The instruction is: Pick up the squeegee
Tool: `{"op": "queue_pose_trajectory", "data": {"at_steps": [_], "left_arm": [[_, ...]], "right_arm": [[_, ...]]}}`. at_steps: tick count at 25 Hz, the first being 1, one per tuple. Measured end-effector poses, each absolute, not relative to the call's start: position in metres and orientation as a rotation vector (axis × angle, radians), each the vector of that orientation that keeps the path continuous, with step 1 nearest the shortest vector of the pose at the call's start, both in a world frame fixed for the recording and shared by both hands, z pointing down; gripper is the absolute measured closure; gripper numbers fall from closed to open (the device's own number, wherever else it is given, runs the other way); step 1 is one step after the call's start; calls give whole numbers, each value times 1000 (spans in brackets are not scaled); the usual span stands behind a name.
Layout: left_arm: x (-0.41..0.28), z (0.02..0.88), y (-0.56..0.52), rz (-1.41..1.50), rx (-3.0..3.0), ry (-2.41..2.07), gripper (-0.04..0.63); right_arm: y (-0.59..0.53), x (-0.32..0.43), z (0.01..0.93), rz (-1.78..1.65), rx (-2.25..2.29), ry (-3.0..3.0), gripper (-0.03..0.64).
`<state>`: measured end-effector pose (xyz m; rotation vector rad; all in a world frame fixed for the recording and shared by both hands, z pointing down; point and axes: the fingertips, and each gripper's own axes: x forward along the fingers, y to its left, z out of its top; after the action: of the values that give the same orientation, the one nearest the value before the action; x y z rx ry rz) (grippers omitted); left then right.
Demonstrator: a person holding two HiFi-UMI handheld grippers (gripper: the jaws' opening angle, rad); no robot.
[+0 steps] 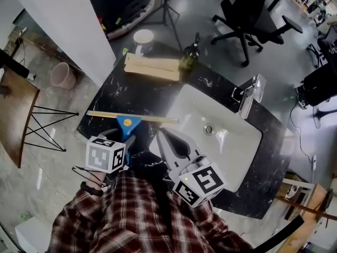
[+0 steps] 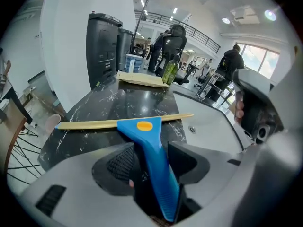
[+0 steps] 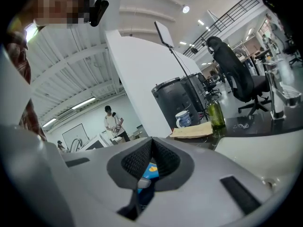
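The squeegee point(image 1: 128, 122) has a blue handle with an orange dot and a long tan blade. It lies on the black marble counter point(image 1: 113, 96), its blade's right end reaching the sink rim. My left gripper point(image 1: 128, 140) is over the handle point(image 2: 154, 167). Its jaws stand on either side of the handle with a narrow dark gap at the left pad, so it is open around it. The handle runs slantwise back into the gripper's throat. My right gripper point(image 1: 159, 135) hovers at the sink's near-left edge, shut on nothing. Past its pads point(image 3: 163, 160) a bit of the blue squeegee point(image 3: 150, 170) shows.
A white sink point(image 1: 224, 141) with a chrome tap point(image 1: 248, 96) fills the counter's right half. At the back stand a tan folded cloth point(image 1: 152, 67), a green bottle point(image 1: 189, 54) and a white cup point(image 1: 143, 38). A white wall point(image 1: 68, 25) rises on the left.
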<state>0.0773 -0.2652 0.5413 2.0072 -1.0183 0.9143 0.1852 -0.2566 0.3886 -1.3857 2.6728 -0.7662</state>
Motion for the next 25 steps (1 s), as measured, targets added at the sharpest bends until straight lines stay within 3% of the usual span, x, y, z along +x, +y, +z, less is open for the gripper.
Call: {"op": "queue_pose_trajectory", "data": {"at_steps": [7,12,25], "left_arm": [[81,551,-267,1047,1924,-969,374],[71,552,-271,1014,1873,-994,456],[70,527,-287,844,1996,-989,457]], "right_arm": [[-267,206,395,-804,-1415,2632,604],[-272,212,399,-829,-1419,2614,604],[-264,198,394,-801,-1446,2646,604]]}}
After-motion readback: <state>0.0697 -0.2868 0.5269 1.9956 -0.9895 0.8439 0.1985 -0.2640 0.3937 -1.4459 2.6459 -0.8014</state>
